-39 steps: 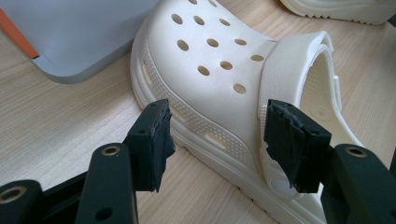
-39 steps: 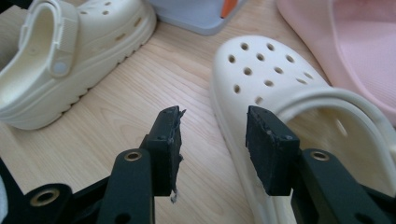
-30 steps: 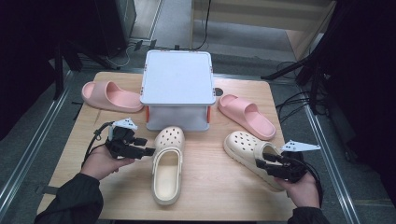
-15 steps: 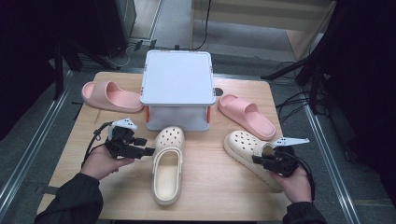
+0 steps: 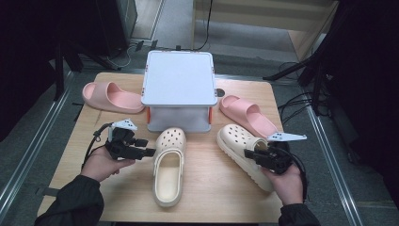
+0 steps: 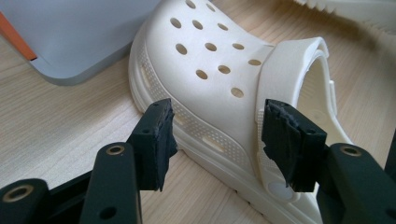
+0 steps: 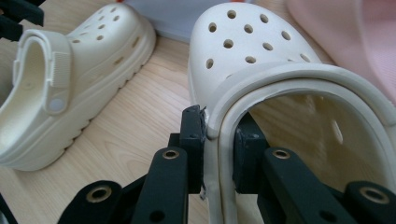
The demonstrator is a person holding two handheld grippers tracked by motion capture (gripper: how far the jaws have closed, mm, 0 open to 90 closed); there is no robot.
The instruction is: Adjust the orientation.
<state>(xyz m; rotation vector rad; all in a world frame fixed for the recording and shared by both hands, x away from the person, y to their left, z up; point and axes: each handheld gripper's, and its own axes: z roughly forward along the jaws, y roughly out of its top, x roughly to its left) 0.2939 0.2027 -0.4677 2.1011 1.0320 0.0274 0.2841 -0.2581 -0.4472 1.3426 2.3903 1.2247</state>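
The grey lidded box [image 5: 179, 92] stands at the back middle of the tabletop [image 5: 211, 188] and serves as the landmark. Just in front of the box, a little left of its middle, lies the left cream clog [image 5: 168, 165], toe toward the box and heel toward the person. In front of the box's right corner lies the right cream clog [image 5: 244, 153], angled with its toe toward the box. One pink slide [image 5: 112, 97] lies left of the box, the other pink slide [image 5: 247, 114] right of it.

The right gripper [image 5: 259, 156] has its fingers [image 7: 192, 140] clenched on the heel rim of the right cream clog: one finger sits outside the wall, the other inside the opening, both pressing the rim. A second ago these fingers stood apart behind the clog's heel; since then they have been closing onto the rim, and the hand has come in closer to the shoe, while the clog itself lies where it did.

The left gripper [image 5: 143, 151] hovers just left of the left cream clog, well in front of the box's left corner, unmoved from the earlier frames. Its fingers [image 6: 156, 135] are released, spread wide on either side of the clog's flank near the strap rivet without touching it.
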